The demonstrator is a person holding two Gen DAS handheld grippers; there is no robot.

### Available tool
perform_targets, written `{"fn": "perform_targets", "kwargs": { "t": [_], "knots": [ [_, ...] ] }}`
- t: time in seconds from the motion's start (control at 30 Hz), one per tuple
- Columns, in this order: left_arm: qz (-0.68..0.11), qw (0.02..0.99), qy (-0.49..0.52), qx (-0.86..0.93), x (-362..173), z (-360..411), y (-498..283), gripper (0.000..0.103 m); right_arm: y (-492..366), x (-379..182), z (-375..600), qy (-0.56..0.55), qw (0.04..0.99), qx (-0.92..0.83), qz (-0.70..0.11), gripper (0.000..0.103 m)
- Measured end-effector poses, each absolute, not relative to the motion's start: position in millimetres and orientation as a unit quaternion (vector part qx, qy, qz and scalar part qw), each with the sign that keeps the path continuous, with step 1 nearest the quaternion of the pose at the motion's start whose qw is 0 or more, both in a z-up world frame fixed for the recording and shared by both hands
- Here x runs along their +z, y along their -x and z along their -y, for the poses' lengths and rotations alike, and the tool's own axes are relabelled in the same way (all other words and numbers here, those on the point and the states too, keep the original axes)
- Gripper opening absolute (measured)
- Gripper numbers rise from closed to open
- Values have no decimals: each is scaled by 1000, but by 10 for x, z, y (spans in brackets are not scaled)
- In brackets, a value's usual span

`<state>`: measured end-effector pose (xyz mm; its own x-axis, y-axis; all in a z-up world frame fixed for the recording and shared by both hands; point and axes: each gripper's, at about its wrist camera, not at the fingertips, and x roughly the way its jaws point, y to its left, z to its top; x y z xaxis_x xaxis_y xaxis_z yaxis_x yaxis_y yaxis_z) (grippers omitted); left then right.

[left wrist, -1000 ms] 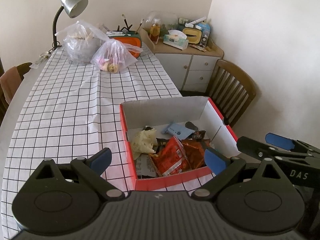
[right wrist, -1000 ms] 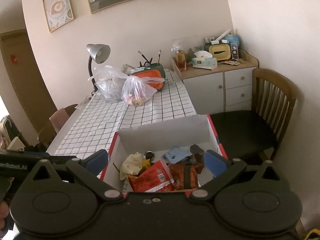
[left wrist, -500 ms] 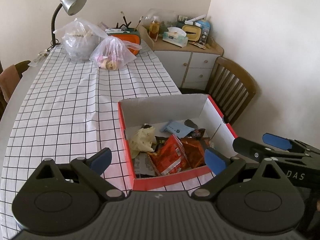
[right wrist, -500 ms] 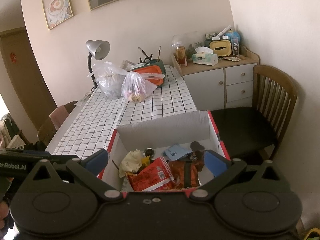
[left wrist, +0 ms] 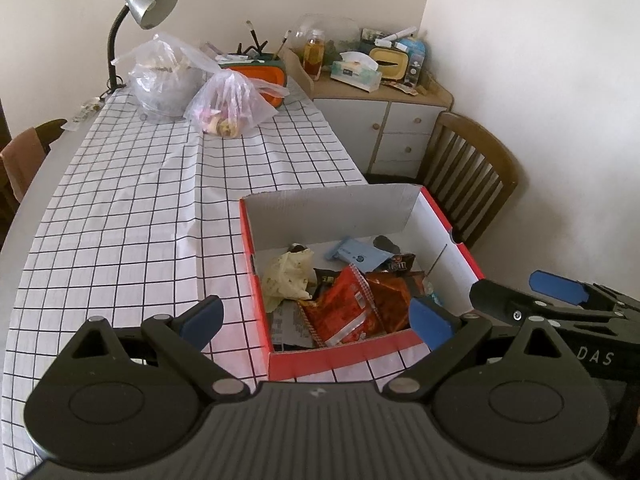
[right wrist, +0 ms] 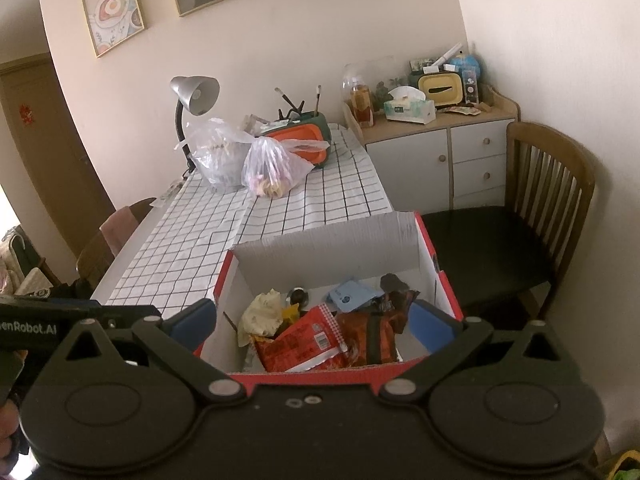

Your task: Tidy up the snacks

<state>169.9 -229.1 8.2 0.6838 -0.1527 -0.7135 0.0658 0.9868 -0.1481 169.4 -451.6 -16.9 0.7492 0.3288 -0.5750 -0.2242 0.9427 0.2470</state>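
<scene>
A red cardboard box [left wrist: 340, 358] with a white inside stands on the checked tablecloth. It holds a red snack packet [left wrist: 344, 308], a cream wrapper [left wrist: 288, 276], a light blue packet [left wrist: 354, 254] and a brown packet [left wrist: 400, 266]. My left gripper [left wrist: 316, 320] hovers open and empty over the box's near edge. My right gripper [left wrist: 524, 292] comes in from the right beside the box. From the right wrist, the right gripper [right wrist: 312, 322] is open and empty above the box [right wrist: 332, 246] and the red packet [right wrist: 308, 340].
Two clear plastic bags [left wrist: 230, 106] and an orange container [left wrist: 260, 74] sit at the table's far end, beside a desk lamp [left wrist: 148, 0]. A wooden chair [right wrist: 548, 200] and a cluttered cabinet [right wrist: 432, 148] stand to the right. Bare tablecloth [left wrist: 120, 220] stretches left of the box.
Both cameras drift only slightly; the box sits a little higher in the right wrist view. Both grippers stay open and the snacks have not moved.
</scene>
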Motion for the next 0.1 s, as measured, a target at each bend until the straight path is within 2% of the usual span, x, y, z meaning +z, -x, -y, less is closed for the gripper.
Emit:
{"fn": "perform_targets", "kwargs": {
  "t": [0.1],
  "knots": [
    [-396,914,60,-57,67,2275,-1688,100,-1678,-197,4511,-81,930,151,-325,103]
  ]
}}
